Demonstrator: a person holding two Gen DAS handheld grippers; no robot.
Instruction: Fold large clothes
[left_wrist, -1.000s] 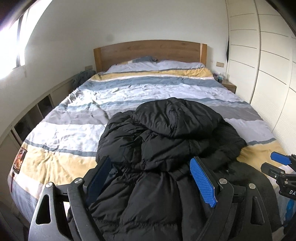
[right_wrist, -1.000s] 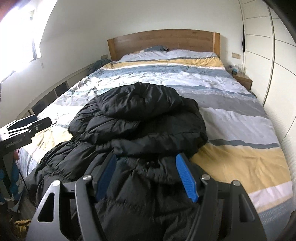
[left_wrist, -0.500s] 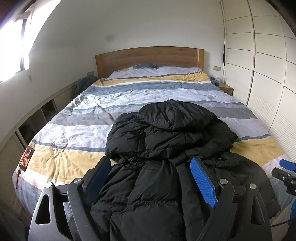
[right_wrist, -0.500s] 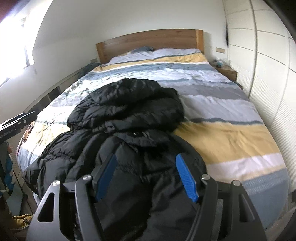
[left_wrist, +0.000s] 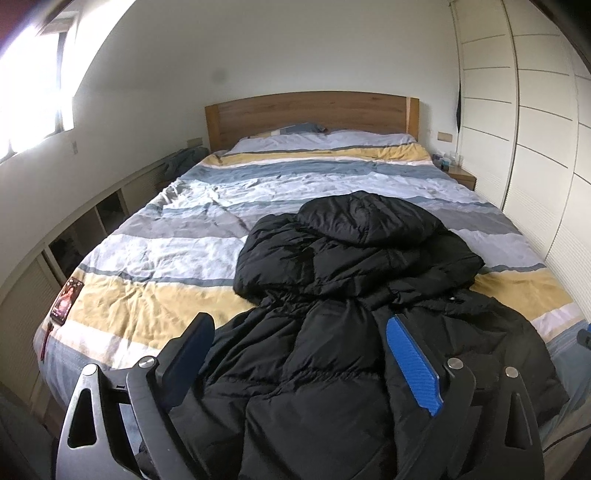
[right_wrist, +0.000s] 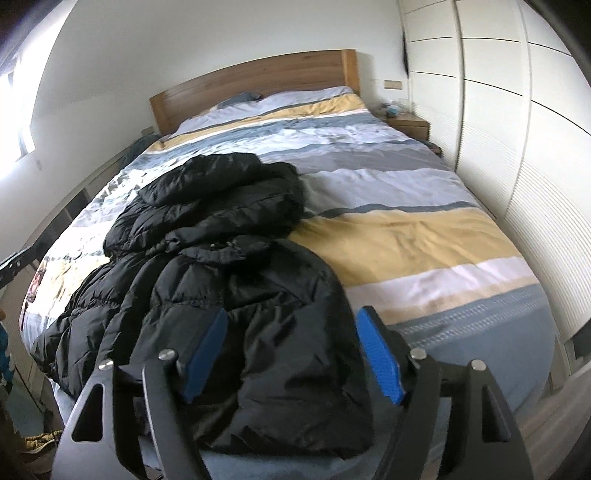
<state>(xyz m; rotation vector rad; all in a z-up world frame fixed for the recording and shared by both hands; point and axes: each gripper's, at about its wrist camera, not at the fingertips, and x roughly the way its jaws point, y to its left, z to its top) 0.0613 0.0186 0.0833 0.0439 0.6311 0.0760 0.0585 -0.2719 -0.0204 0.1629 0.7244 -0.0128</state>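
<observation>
A large black puffer jacket (left_wrist: 351, 295) lies crumpled on the striped bed (left_wrist: 155, 266), its hood toward the headboard and its hem hanging over the foot edge. It also shows in the right wrist view (right_wrist: 229, 258). My left gripper (left_wrist: 299, 365) is open and empty, hovering above the jacket's lower part. My right gripper (right_wrist: 291, 354) is open and empty, above the jacket's lower right corner near the foot of the bed (right_wrist: 424, 240). The left gripper's edge shows at the far left of the right wrist view (right_wrist: 14, 264).
A wooden headboard (left_wrist: 310, 110) and pillows stand at the far end. White wardrobe doors (left_wrist: 535, 129) run along the right side, with a bedside table (left_wrist: 461, 177). Low shelving (left_wrist: 74, 243) lines the left wall. A phone-like item (left_wrist: 64, 301) lies on the bed's left edge.
Both grippers have pulled back from the bed and risen, so more of the jacket shows. The right gripper has swung to the right. Both stay open.
</observation>
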